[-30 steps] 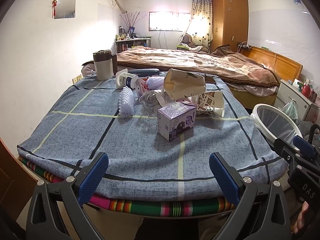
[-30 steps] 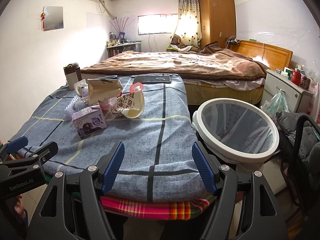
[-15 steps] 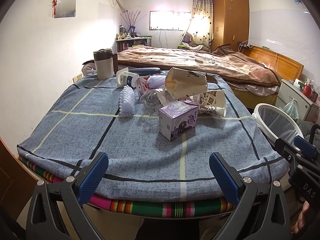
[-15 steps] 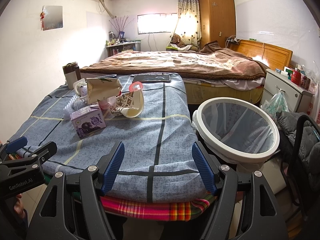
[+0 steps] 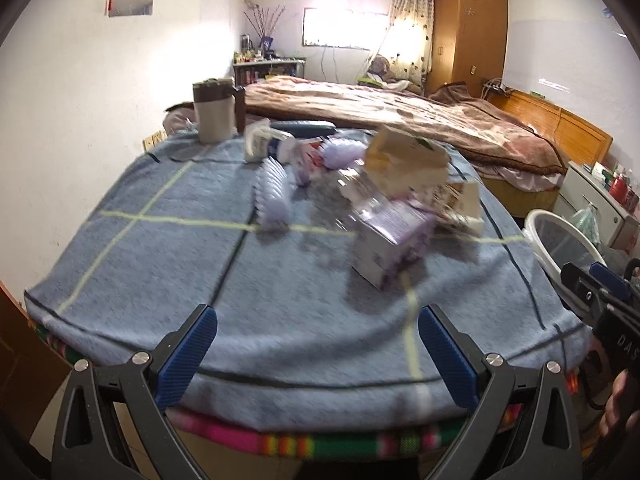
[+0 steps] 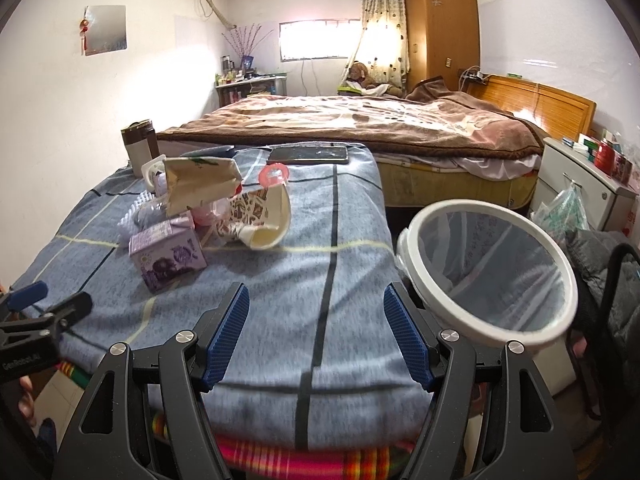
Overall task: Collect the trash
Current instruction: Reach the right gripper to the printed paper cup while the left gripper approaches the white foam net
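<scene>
Bare blue checked blanket (image 6: 340, 280) lies open in front of the purple milk carton (image 6: 168, 254). Behind the carton, a tan paper bag (image 6: 200, 184) and a patterned paper cup (image 6: 260, 216) crowd together. Right of the carton, past the blanket's edge, stands a white-rimmed mesh bin (image 6: 492, 264).

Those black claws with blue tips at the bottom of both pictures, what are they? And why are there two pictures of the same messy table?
They are grabbing tools, one held in each of a person's hands. Each tool carries a small camera looking out along its jaws, so you get two views of one room. One picture is from the left gripper, the other from the right gripper. Both stand wide open and hold nothing. On the blue checked cloth lies a pile of rubbish: a small purple carton, a crushed tan paper bag, and a tipped patterned paper cup. Beside the table waits a white-rimmed bin with a clear liner.
</scene>
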A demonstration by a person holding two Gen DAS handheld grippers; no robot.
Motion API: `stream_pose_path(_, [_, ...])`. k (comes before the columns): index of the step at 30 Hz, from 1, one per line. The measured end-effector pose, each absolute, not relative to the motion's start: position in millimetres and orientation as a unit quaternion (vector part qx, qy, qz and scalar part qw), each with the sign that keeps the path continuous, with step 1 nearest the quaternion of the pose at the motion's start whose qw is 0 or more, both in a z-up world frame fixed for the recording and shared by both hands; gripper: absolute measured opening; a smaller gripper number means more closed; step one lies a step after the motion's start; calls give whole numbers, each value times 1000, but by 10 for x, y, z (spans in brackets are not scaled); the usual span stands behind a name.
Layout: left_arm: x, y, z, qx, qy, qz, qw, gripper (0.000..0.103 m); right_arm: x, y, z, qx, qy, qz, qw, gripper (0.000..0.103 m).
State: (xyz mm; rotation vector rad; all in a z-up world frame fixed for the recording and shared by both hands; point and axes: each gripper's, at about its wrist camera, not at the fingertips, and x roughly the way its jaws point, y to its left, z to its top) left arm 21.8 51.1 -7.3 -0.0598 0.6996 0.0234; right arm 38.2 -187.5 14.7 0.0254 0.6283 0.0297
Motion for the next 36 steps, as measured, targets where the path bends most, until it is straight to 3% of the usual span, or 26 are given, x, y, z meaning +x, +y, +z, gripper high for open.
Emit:
stream_pose_path(23, [1266,1136,-48,-107,384,0,917,102,1419,-1722,-32,30,386,91,917,71])
stream_pose_path(33, [1637,1191,-186,-112,415,-6,903,89,1615,-1664,-119,47,412,116,902,70])
stream_pose_path(36, [1681,1201,-196,-123,414,-11,902,87,1647,-1633,-141,47,422,125,897,62])
